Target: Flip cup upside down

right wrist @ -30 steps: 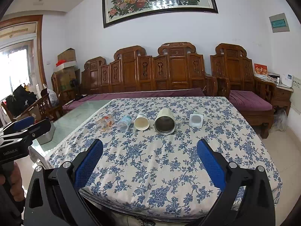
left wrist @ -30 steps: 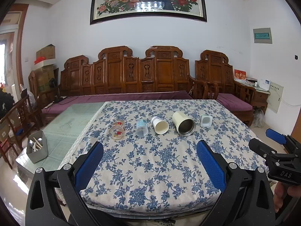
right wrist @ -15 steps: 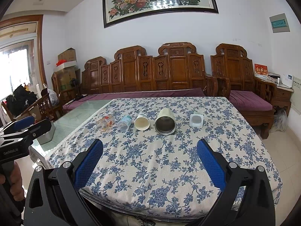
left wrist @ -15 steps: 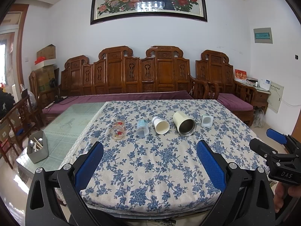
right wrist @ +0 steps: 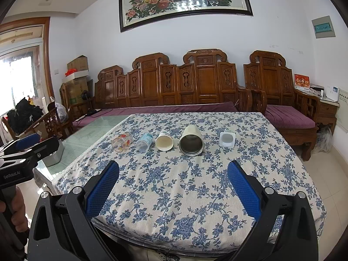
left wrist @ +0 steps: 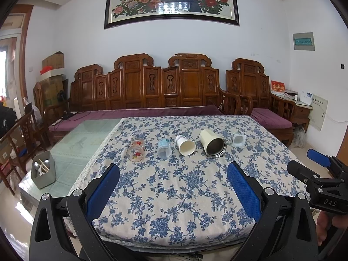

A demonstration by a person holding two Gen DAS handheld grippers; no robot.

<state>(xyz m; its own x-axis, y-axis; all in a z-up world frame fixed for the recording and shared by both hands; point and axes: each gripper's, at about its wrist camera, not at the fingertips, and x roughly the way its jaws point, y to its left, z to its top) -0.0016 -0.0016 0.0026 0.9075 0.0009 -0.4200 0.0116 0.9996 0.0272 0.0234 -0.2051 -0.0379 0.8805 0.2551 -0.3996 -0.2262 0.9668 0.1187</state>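
Note:
Several cups lie on their sides in a row on the floral tablecloth (left wrist: pixel 174 187): a clear glass with red print (left wrist: pixel 136 151) (right wrist: pixel 121 141), a clear plastic cup (left wrist: pixel 164 148) (right wrist: pixel 144 143), a white paper cup (left wrist: pixel 185 145) (right wrist: pixel 164 141), a cream metal tumbler (left wrist: pixel 213 140) (right wrist: pixel 191 141) and a small white square cup (left wrist: pixel 238 139) (right wrist: pixel 226 139). My left gripper (left wrist: pixel 173 190) is open and empty over the table's near edge. My right gripper (right wrist: pixel 173 190) is open and empty, also at the near edge. Both are well short of the cups.
A grey holder with utensils (left wrist: pixel 42 170) stands on the bare glass tabletop (left wrist: pixel 82 139) at the left. A carved wooden bench with purple cushions (left wrist: pixel 165 91) runs behind the table. The other gripper shows at each view's edge (left wrist: pixel 319 178) (right wrist: pixel 24 152).
Both views have shifted very slightly; the cups sit a touch further right in the left wrist view. Both grippers stay open and nothing on the table has moved.

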